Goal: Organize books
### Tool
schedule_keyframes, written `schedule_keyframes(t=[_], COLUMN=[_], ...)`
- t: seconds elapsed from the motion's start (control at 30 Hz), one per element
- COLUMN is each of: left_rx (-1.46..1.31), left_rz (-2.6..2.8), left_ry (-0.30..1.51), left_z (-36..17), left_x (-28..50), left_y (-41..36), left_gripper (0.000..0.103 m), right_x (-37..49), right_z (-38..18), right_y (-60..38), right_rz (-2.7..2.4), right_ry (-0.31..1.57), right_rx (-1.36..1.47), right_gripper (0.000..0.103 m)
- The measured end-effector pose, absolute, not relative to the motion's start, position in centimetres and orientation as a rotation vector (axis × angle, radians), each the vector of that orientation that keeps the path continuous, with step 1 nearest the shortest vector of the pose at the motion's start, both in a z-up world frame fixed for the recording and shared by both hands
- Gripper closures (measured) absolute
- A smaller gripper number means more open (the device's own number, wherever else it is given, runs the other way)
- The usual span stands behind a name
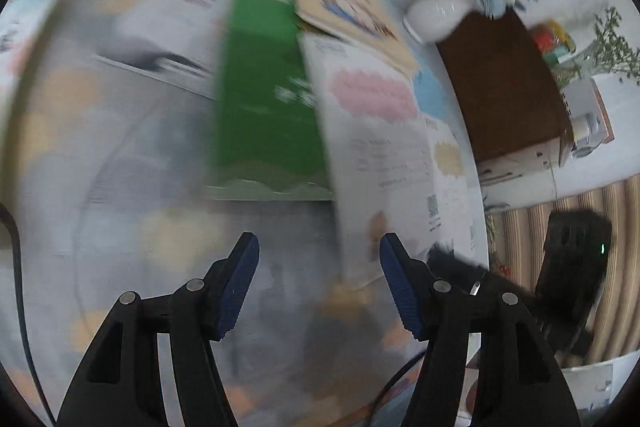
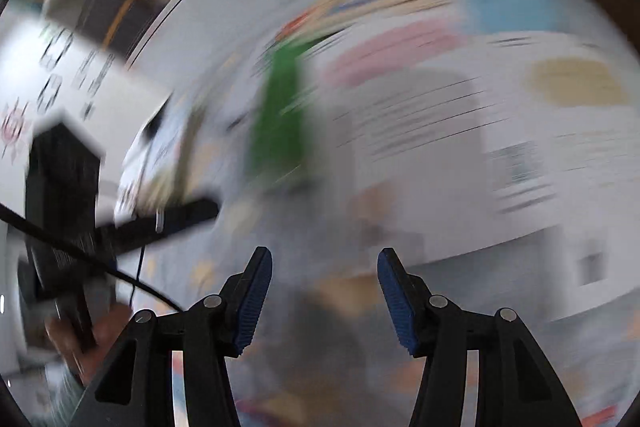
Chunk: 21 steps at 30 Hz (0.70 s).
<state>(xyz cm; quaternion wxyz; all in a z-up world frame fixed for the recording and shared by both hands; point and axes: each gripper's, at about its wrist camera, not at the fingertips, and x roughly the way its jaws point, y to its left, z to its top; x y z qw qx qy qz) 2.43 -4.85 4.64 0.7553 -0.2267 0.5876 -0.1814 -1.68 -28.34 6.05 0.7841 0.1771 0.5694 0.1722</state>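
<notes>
Four books: one green [image 1: 264,99], one tan [image 1: 352,11], two white [image 1: 376,147] [image 1: 176,15]; one white vase [image 1: 436,13]; one brown box [image 1: 504,87].

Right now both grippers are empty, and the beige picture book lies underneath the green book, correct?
Not quite. The beige picture book lies on top of the green book, overlapping its corner, as the left wrist view shows. Left gripper and right gripper are indeed empty.

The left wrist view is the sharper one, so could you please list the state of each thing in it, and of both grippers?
left gripper: open, nothing between its fingers.
right gripper: open, empty.
green book: closed, lying flat.
white book: closed, overlapping the green book's right edge.
tan book: closed, resting on both.
white vase: holding flowers.
</notes>
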Motion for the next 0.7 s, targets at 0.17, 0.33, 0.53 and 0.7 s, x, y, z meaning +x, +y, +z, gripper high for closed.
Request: schedule_keyframes(t=[0.17, 0.33, 0.53, 0.7], left_rx=[-0.536, -0.532, -0.495, -0.531], left_rz=[-0.343, -0.282, -0.267, -0.378], left_ry=[1.328, 1.340, 1.305, 1.313], left_z=[2.8, 1.6, 2.5, 3.6], left_x=[2.9, 3.1, 2.7, -0.8], left_y=[-7.8, -9.5, -10.5, -9.6], left_gripper=[0.043, 0.043, 0.041, 0.041], right_x=[1.9, 5.7, 7.1, 4.5], right_z=[3.2, 2.0, 2.1, 0.7], right_y=[-38.1, -39.0, -36.6, -34.8], right_rz=[0.300, 0.271, 0.335, 0.566], right_ry=[1.224, 1.215, 1.235, 1.381], right_rx=[0.743, 0.665, 0.552, 0.736], right_gripper=[0.058, 0.062, 0.060, 0.061])
